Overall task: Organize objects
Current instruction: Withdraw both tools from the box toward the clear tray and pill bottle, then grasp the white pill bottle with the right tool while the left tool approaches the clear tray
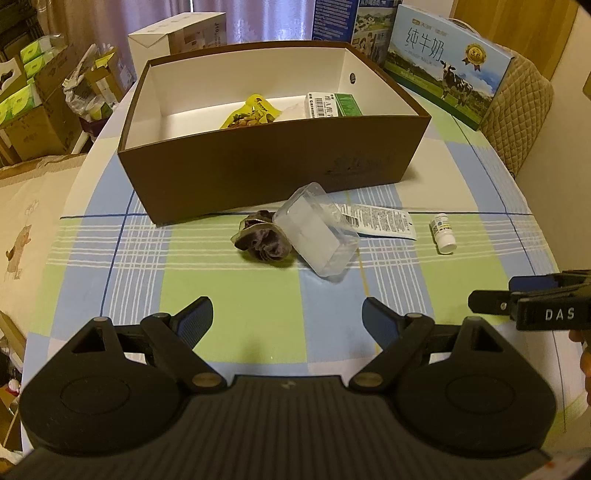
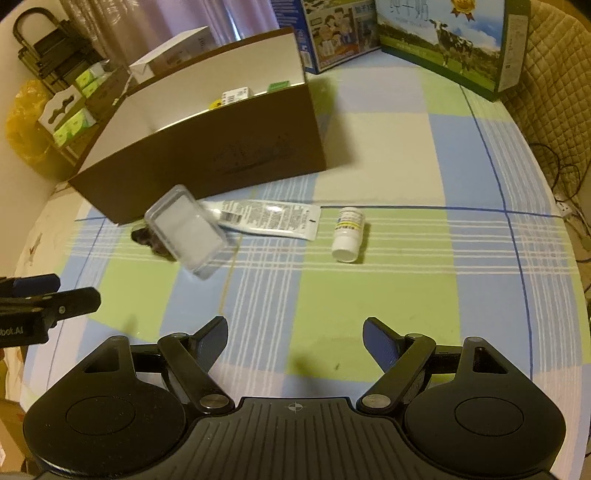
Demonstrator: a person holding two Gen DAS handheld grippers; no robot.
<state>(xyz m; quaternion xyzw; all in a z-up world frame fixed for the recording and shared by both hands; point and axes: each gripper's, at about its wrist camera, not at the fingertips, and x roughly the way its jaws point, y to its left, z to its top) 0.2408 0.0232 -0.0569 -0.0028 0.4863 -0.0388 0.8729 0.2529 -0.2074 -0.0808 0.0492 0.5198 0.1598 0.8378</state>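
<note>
A brown open box [image 1: 273, 166] [image 2: 207, 155] stands on the checked tablecloth and holds a yellow snack pack [image 1: 251, 112] and a green-and-white carton [image 1: 332, 104]. In front of it lie a dark crumpled wrapper [image 1: 264, 242] [image 2: 146, 236], a clear plastic case [image 1: 317, 236] [image 2: 188, 230] tilted over it, a white printed sachet [image 1: 380, 218] [image 2: 273, 218] and a small white bottle [image 1: 443, 232] [image 2: 349, 234] on its side. My left gripper [image 1: 286, 319] is open and empty, short of the case. My right gripper [image 2: 295, 336] is open and empty, short of the bottle.
Milk cartons [image 1: 447, 62] [image 2: 450, 40] stand at the table's back right. A white box [image 1: 177, 33] sits behind the brown box. Cardboard boxes and tissue packs [image 1: 29, 92] crowd the floor at left. A padded chair back [image 1: 517, 110] is at right.
</note>
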